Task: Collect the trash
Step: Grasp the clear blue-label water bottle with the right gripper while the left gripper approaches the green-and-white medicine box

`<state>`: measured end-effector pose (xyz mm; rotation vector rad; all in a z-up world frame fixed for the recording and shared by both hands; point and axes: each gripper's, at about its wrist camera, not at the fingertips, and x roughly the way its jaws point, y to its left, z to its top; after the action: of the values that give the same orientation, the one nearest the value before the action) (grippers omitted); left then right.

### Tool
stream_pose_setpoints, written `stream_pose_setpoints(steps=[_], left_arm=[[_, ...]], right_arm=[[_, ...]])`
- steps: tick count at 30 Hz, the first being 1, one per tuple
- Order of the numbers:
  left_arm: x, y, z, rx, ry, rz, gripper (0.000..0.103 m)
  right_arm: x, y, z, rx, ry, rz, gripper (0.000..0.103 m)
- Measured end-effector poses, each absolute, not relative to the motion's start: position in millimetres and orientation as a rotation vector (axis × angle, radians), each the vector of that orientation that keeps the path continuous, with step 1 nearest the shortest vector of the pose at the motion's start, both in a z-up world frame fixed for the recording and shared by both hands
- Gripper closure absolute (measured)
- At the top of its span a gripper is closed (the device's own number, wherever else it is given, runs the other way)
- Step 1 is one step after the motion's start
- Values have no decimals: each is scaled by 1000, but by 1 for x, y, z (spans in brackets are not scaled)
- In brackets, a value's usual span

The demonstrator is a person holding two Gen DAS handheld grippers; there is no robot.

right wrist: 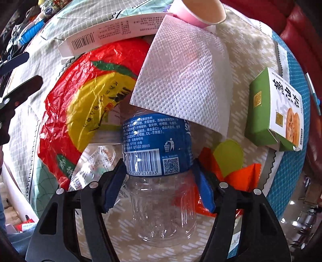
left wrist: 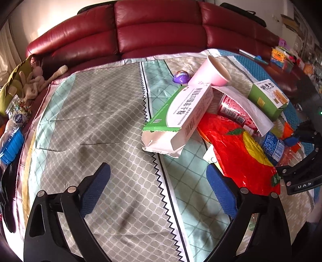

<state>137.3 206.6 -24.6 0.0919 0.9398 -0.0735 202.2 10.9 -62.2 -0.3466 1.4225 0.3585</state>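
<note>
Right gripper [right wrist: 159,181]: nearest the right wrist camera, pointing down over the pile; its blue pads sit against both sides of the plastic bottle [right wrist: 159,157], clamped at the lower edge of the blue label.
Left gripper [left wrist: 159,191]: jaws wide apart over bare patterned cloth [left wrist: 90,112], holding nothing.
Red snack bag [right wrist: 80,104]: left of the bottle, crinkled film, partly under the long white carton [left wrist: 177,121].
Bottle position: near side of the trash heap, lying on the cloth, its upper end tucked under the paper towel [right wrist: 181,80].
Bottle handling: looks empty, so likely light; thin clear walls will probably dent under pressure and feel slick. The labelled band seems the firmest place to hold, as the pads do now.
Pink paper cup [right wrist: 199,12]: far side, tipped over, soft-walled.
Green box [right wrist: 275,112]: right of the heap, apart from the bottle, stiff card.
Risk: lifting may drag the towel along.
</note>
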Motion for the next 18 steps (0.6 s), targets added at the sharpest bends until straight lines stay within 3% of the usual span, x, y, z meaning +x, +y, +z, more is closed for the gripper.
stream_pose_setpoints(steps=[6, 10, 18], left_arm=[[159, 198, -22, 154, 941, -101, 10], [180, 190, -33, 196, 972, -117, 23], [216, 174, -47, 260, 986, -150, 24]], right_arm=[[206, 7, -21, -302, 1374, 357, 40], [211, 0, -11, -270, 1371, 341, 40], [202, -27, -21, -173, 1453, 388, 40]])
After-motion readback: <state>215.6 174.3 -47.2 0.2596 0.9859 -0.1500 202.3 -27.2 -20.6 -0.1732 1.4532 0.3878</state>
